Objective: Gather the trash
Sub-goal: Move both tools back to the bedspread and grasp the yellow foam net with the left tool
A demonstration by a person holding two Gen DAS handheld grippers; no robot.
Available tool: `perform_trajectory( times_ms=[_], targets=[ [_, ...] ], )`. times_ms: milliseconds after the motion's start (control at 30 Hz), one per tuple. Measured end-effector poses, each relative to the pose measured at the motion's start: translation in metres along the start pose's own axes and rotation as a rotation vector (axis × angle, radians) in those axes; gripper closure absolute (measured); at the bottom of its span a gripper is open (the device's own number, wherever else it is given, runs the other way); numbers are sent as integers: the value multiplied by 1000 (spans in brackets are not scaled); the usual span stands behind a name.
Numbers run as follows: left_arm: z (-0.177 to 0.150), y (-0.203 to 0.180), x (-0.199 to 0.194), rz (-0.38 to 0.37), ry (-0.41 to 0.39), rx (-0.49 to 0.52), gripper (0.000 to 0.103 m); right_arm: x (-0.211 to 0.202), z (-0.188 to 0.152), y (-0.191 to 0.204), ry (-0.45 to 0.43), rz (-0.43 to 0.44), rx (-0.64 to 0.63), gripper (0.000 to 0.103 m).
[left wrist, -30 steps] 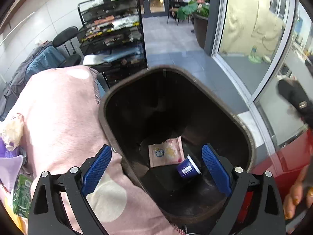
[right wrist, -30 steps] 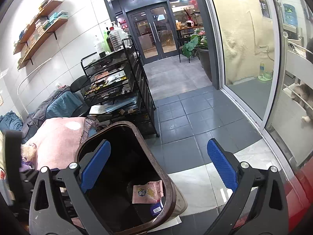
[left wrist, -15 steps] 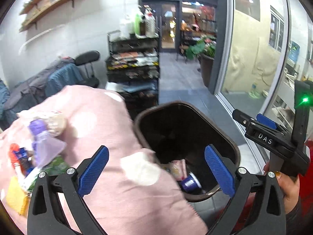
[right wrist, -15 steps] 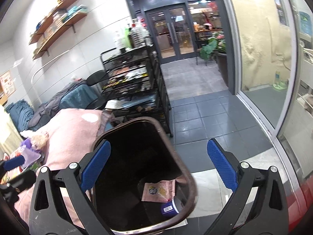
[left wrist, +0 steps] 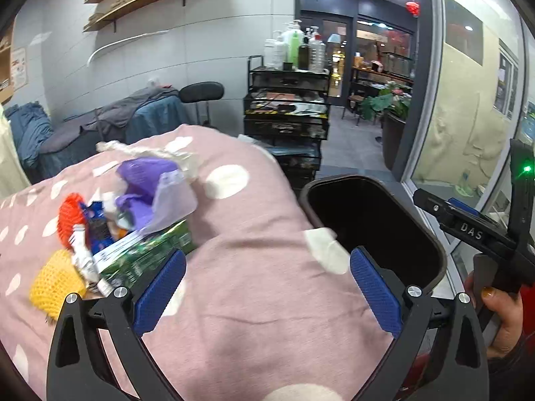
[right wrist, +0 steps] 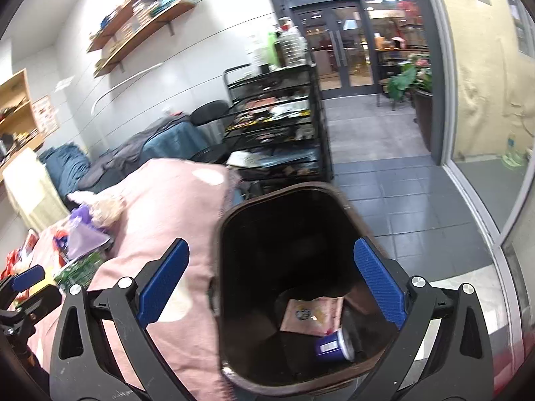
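A dark brown trash bin (right wrist: 351, 207) stands beside a pink dotted blanket (left wrist: 254, 254). Inside the bin lie a pink wrapper (right wrist: 312, 314) and a small blue cup (right wrist: 332, 346). A heap of trash sits on the blanket to the left: a purple bag (left wrist: 150, 180), a green packet (left wrist: 147, 254), an orange item (left wrist: 68, 214) and a yellow knitted piece (left wrist: 55, 280). My left gripper (left wrist: 267, 287) is open and empty over the blanket, right of the heap. My right gripper (right wrist: 271, 287) is open and empty above the bin; it also shows in the left wrist view (left wrist: 468, 227).
A black wire rack (left wrist: 287, 113) with clutter and bottles stands behind the bin. A black chair (left wrist: 200, 93) and draped clothes (left wrist: 140, 117) are at the back left. A glass wall (right wrist: 485, 100) runs along the right over grey tiled floor (right wrist: 394, 180).
My left gripper has swung left and up, from over the bin to over the blanket, bringing the trash heap into view. My right gripper has moved closer over the bin.
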State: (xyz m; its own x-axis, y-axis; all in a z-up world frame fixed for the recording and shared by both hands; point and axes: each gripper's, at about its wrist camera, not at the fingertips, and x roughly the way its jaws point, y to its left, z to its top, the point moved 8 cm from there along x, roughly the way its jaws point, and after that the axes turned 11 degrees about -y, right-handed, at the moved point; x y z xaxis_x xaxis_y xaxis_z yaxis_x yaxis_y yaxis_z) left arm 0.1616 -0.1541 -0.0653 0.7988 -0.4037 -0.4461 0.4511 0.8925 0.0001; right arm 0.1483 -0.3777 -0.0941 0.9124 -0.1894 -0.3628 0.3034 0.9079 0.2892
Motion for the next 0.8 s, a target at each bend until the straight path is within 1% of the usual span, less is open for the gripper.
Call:
perform_trajectory(
  times_ms=[233,333,533,667,800],
  targets=[
    [-23,38,-20,92,5,-13,5,4,-14,45,40,97,-45,6],
    [-31,58,-29,132,-2,-20,5,5,-18,64,57,135,-67,6],
    [-39,105,-43,221,15,-48,5,6,-29,109,109,238,-106,6],
    [-46,151,-52,295,27,-94,5,5,-39,142,157,330,-135,6],
    [-54,197,-57,320,53,-204,5,3,-49,179,188,410,-196,6]
  ],
)
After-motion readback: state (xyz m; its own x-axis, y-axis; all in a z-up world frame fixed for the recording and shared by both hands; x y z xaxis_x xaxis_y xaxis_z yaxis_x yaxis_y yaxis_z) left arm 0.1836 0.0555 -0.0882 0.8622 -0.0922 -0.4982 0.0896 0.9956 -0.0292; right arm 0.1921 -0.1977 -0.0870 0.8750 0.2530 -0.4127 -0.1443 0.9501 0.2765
